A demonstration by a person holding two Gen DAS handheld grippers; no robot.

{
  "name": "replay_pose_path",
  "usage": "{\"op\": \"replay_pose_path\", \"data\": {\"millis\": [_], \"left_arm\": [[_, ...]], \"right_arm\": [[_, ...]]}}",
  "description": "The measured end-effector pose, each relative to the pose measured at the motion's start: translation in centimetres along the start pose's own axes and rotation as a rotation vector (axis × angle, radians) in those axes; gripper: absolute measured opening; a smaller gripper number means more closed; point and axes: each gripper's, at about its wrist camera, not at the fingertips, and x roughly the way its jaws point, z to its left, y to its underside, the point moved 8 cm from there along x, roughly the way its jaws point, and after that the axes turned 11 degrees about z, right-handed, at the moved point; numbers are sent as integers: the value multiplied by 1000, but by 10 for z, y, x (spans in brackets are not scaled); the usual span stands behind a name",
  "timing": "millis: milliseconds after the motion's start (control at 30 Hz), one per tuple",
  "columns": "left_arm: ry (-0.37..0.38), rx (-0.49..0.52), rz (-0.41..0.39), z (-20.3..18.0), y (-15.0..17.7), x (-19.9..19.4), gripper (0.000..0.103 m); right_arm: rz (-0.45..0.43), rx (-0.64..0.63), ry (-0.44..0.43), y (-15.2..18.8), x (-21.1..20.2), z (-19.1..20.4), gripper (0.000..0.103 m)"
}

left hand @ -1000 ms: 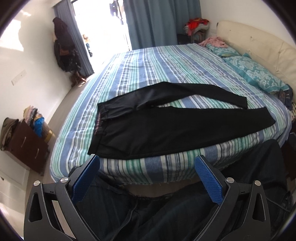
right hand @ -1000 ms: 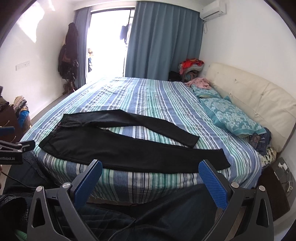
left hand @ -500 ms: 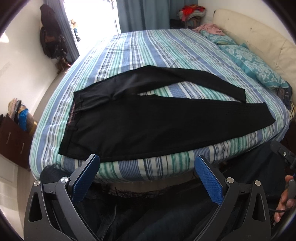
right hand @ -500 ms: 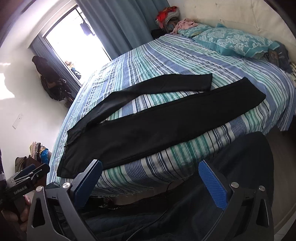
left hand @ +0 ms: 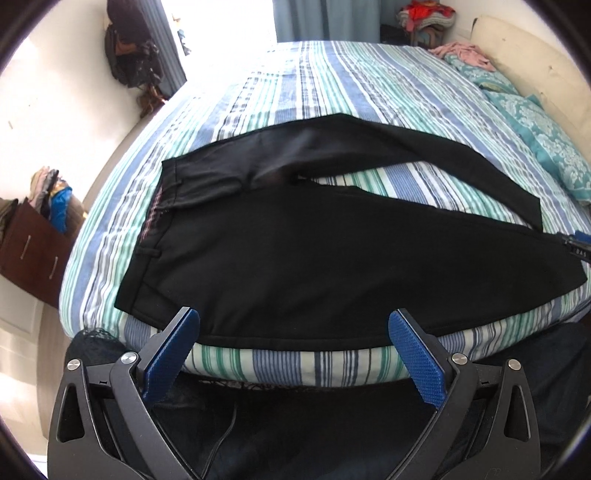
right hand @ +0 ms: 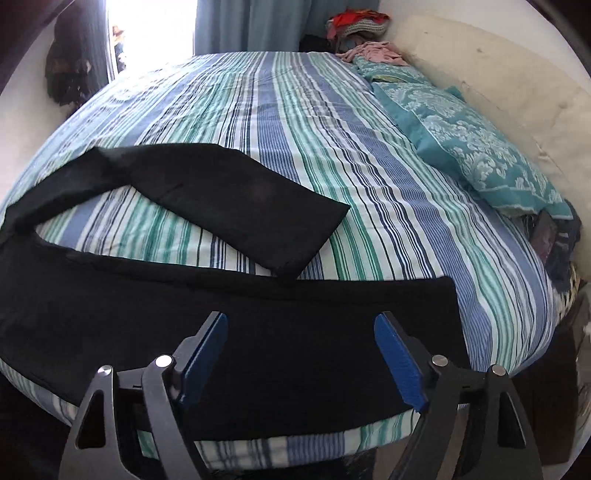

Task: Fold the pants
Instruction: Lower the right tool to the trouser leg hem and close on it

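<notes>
Black pants [left hand: 314, 251] lie flat on the striped bed [left hand: 332, 92], waistband to the left, the two legs spread apart toward the right. My left gripper [left hand: 291, 325] hangs open just over the bed's near edge, by the hip side of the near leg, with nothing between its pads. In the right wrist view the near leg [right hand: 295, 302] ends in a cuff at the right, and the far leg [right hand: 240, 199] angles away. My right gripper [right hand: 301, 319] hovers above the near leg close to that cuff. Its jaws are closing, and no fabric is pinched between them.
Teal patterned pillows [right hand: 480, 155] and a cream headboard [right hand: 480, 74] run along the bed's right side, with dark items [right hand: 554, 240] tucked beside them. A clothes pile [right hand: 354, 22] sits at the far end. A brown dresser [left hand: 29, 251] stands at the left, and dark clothes [left hand: 133, 55] hang on the wall.
Both grippers have come down and closer to the bed. The right one swung toward the cuff end of the near leg and its jaws have narrowed. The pants have not moved.
</notes>
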Motion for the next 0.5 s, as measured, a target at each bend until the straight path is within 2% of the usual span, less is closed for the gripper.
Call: {"op": "replay_pose_path", "data": {"millis": [133, 233, 267, 333, 367, 400, 500], "left_arm": [[-16, 27, 74, -11, 0, 24, 102], [-43, 49, 82, -16, -4, 32, 102], [-52, 54, 85, -16, -6, 35, 102], [-67, 55, 96, -17, -8, 41, 102], [-70, 50, 104, -16, -9, 44, 102], [-70, 44, 114, -16, -10, 47, 102], [-54, 23, 131, -16, -16, 53, 102]], "right_arm": [[31, -165, 24, -25, 44, 10, 80], [60, -294, 126, -37, 82, 15, 79], [64, -313, 135, -41, 91, 15, 78], [70, -322, 116, -54, 97, 10, 57], [93, -330, 97, -60, 98, 9, 32], [102, -330, 83, -69, 95, 8, 16], [40, -280, 55, -123, 71, -6, 13]]}}
